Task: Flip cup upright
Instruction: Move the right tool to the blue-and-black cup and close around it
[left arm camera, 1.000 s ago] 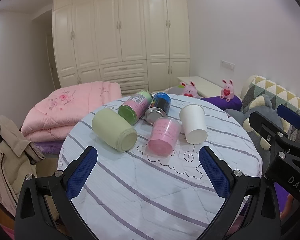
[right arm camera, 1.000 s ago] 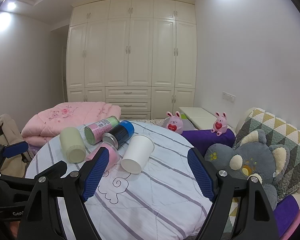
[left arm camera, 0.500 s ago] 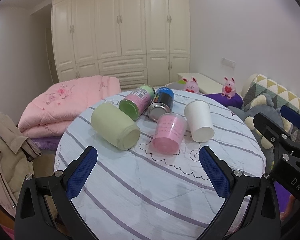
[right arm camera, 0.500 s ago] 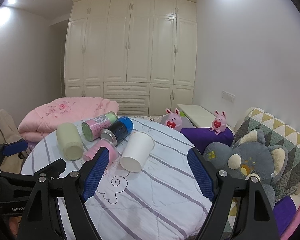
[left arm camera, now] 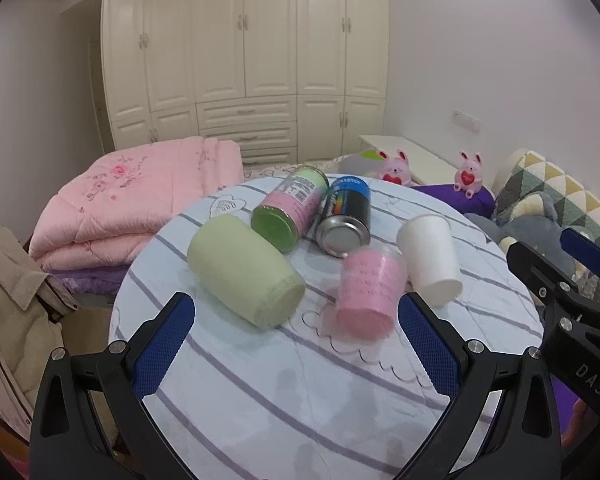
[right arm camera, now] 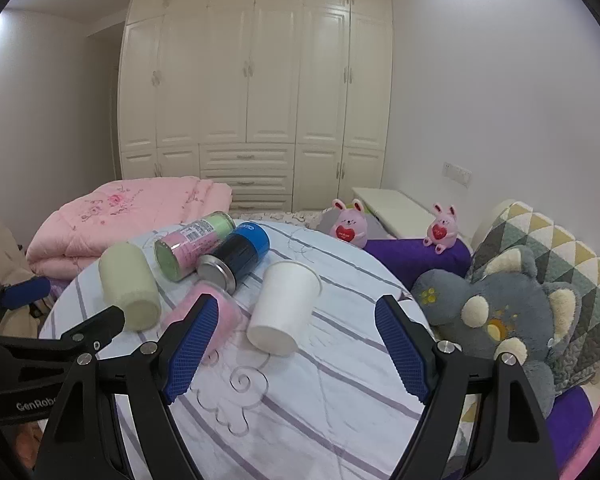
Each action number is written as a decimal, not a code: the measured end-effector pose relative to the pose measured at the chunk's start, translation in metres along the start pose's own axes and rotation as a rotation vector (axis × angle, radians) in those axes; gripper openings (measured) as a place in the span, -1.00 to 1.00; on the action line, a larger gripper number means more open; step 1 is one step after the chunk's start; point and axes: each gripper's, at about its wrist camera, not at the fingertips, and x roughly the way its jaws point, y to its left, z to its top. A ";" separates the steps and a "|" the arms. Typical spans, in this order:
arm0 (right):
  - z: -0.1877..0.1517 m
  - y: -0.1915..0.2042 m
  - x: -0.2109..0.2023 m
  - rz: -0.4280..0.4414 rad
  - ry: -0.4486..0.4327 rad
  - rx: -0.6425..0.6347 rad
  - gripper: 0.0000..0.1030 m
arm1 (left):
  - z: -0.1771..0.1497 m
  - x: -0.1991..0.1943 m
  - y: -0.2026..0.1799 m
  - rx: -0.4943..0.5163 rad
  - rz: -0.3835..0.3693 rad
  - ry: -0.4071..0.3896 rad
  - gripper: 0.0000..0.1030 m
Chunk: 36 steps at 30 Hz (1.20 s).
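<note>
While both pairs of tongs hang above the near edge of the round tabletop (left arm camera: 308, 408), nothing is yet gripped: the left tongs (left arm camera: 296, 344) and right tongs (right arm camera: 296, 352) each stand wide open, their blue pads clear of every object. Just beyond the left tongs, a pale green cup (left arm camera: 244, 274) lies on its side with its mouth turned toward the camera, a position that suggests it is among those waiting to be righted. Beside it a blurred pink cup (left arm camera: 368, 292) rests tipped over, and touching that, a white paper cup (right arm camera: 284, 312) lies with its base toward the viewer, framed between the right tongs' pads and seemingly the likeliest target. Farther back, a pink-and-green can (left arm camera: 290, 210) and a blue-and-black can (left arm camera: 346, 216) lie side by side. Behind the tabletop sit a folded pink quilt (left arm camera: 132, 200), two pink toy rabbits (right arm camera: 348, 228) and a cream wardrobe (right arm camera: 252, 92).
</note>
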 end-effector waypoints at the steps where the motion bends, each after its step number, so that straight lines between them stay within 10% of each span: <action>1: 0.005 0.001 0.006 0.008 0.016 0.008 0.59 | 0.003 0.003 0.001 0.001 0.001 0.007 0.99; 36: 0.086 0.028 0.218 0.171 0.576 0.324 0.59 | 0.108 0.146 0.024 0.194 0.038 0.203 1.00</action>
